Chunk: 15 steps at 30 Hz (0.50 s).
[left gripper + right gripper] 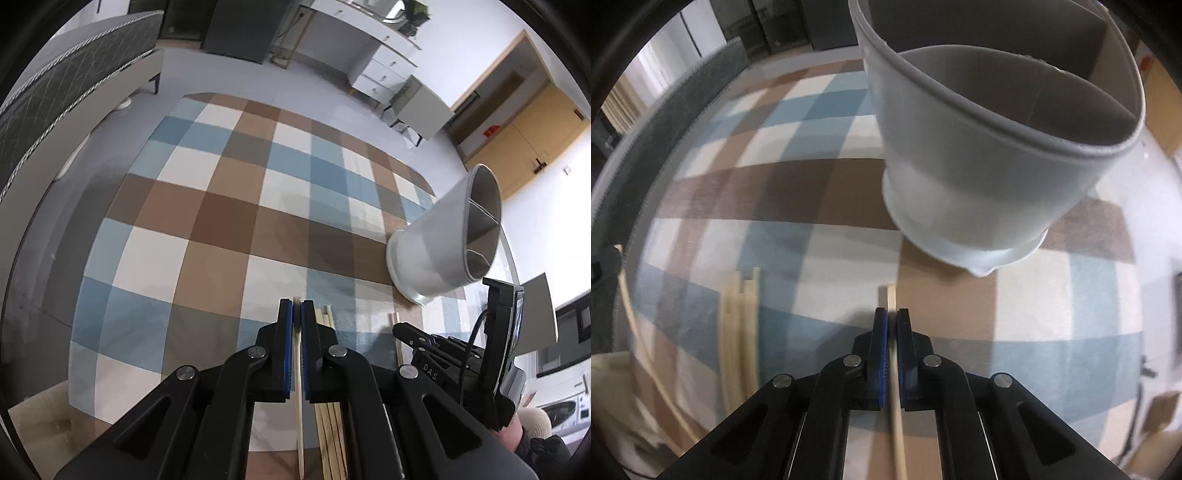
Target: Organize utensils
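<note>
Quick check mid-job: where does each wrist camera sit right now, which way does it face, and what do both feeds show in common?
Left wrist: on the left gripper, looking steeply down over the checked tablecloth; its jaws grip a pale chopstick, and the right gripper's body shows at right.
Right wrist: on the right gripper, facing down beside the white utensil holder; its jaws pinch another chopstick.
Shared: the holder, tablecloth and loose chopsticks.

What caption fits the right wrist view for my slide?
Right gripper shut on a wooden chopstick before the grey divided holder on a checked tablecloth.
</note>
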{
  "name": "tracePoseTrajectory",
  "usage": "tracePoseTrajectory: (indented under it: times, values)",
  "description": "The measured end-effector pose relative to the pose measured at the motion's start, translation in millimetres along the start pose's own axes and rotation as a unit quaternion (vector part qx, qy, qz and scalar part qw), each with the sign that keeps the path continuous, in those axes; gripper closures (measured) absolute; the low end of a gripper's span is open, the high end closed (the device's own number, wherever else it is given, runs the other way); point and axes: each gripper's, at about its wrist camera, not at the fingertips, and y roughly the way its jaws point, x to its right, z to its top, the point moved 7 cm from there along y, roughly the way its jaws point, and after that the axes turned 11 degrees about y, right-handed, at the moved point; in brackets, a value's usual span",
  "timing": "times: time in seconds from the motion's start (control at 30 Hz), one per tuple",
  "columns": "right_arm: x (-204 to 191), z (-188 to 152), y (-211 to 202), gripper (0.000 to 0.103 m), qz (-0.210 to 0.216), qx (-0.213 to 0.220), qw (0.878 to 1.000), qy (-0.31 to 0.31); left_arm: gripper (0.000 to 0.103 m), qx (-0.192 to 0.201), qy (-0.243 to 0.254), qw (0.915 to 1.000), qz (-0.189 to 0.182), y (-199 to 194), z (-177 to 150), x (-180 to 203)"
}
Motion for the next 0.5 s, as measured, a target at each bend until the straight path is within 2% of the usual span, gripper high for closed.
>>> tracePoseTrajectory:
  times: [0.23, 0.37, 0.5]
  values:
    - [2.2, -18.1, -50.9, 0.099, 0.091, 0.072, 0.993, 0.036, 0.103, 0.003, 0.047, 0.9989, -0.002, -13.4, -4.0, 28.2]
    - [7.0, -26.0, -86.5, 0.099, 0.139, 0.115, 0.982, 0.054, 0.103, 0.005, 0.061, 0.9981, -0.002, -24.3, -6.8, 45.9]
    - [6.2, -27.6, -126.4, 0.099, 0.172, 0.171, 0.969, 0.043, 0.103, 0.016, 0.078, 0.9968, 0.0, -41.2, -5.1, 66.4]
